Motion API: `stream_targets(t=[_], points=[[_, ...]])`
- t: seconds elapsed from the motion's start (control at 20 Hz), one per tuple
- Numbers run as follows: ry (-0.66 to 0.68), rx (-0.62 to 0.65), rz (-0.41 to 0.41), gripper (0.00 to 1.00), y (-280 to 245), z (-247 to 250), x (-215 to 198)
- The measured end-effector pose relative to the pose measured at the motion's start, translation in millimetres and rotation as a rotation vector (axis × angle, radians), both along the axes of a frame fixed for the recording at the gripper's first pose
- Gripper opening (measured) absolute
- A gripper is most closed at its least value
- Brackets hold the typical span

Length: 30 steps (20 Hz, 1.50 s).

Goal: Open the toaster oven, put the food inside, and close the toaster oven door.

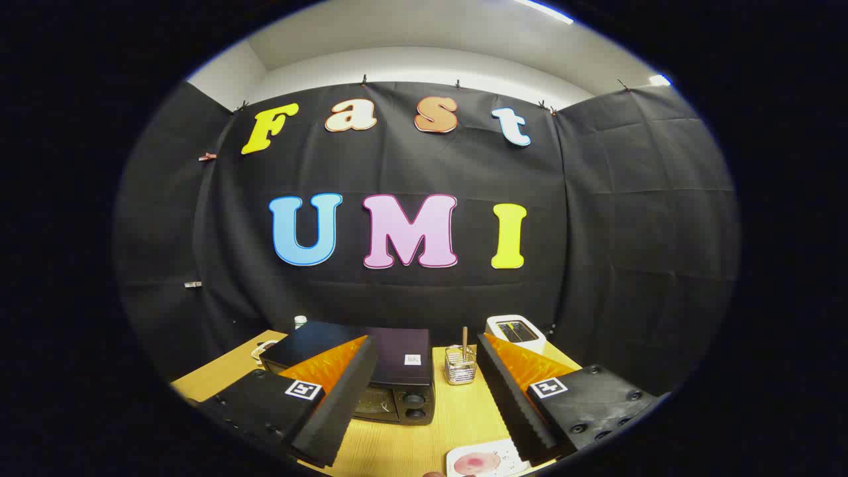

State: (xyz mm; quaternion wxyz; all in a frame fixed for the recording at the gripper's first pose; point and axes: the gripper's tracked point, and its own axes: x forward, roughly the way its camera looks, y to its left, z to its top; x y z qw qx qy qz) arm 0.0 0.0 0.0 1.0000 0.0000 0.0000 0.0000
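Claw (424, 404) is spread wide w/ nothing between its fingers, held above the worktop (404, 444). Toaster oven (371, 368) sits just ahead, slightly to the left, partly behind the left finger (324, 397); its long axis runs side to side, door facing the claw, door looks closed, knobs at the right end. So the reach for the door goes fwd and a bit left, probably. Food (474, 462) lies on a white plate (509, 454), close below near the right finger (523, 397). Count: 1 oven, 1 plate, 1 wire holder (460, 366) beyond the fingers, 1 white toaster (515, 332) further back right.
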Motion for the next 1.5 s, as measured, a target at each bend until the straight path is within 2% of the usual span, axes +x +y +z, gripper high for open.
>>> stream_targets(t=[1.05, 1.5], points=[[0.035, -0.006, -0.009, 0.98, 10, -14, -17], [0.119, 0.005, 0.019, 0.98, 41, -39, 1]])
